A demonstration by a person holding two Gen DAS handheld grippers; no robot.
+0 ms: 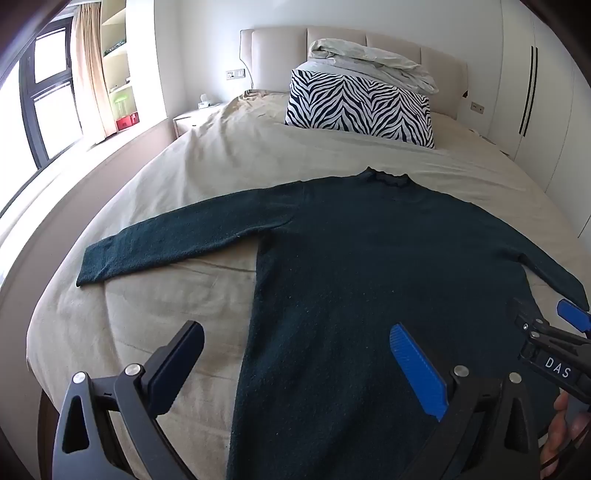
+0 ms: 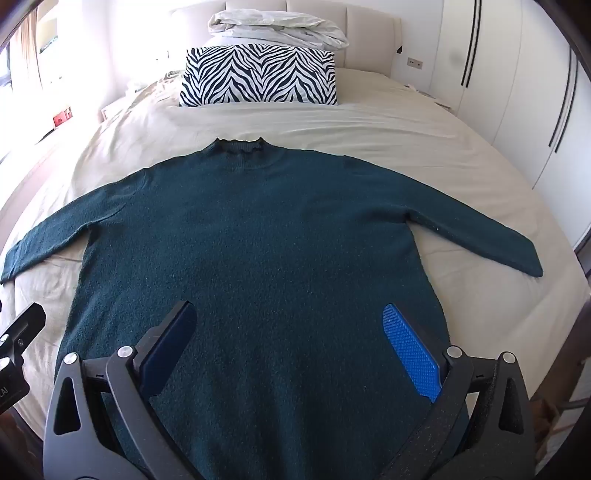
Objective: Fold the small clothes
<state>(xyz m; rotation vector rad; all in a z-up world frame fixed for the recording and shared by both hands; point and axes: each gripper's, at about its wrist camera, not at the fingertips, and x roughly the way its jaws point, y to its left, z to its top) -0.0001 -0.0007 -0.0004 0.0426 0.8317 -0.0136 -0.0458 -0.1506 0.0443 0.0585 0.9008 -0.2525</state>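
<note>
A dark teal knit sweater (image 1: pixel 351 258) lies flat on the bed, collar toward the headboard, both sleeves spread out to the sides; it also shows in the right wrist view (image 2: pixel 266 240). My left gripper (image 1: pixel 295 354) is open and empty, held above the sweater's lower left edge. My right gripper (image 2: pixel 291 336) is open and empty, held above the sweater's lower middle. The right gripper also shows at the right edge of the left wrist view (image 1: pixel 554 332). The sweater's hem is hidden below both views.
The bed (image 1: pixel 192 177) has a beige sheet. A zebra-print pillow (image 2: pixel 258 75) and a folded white duvet (image 2: pixel 277 27) lie at the headboard. A window and nightstand (image 1: pixel 188 120) are on the left, white wardrobes (image 2: pixel 517 92) on the right.
</note>
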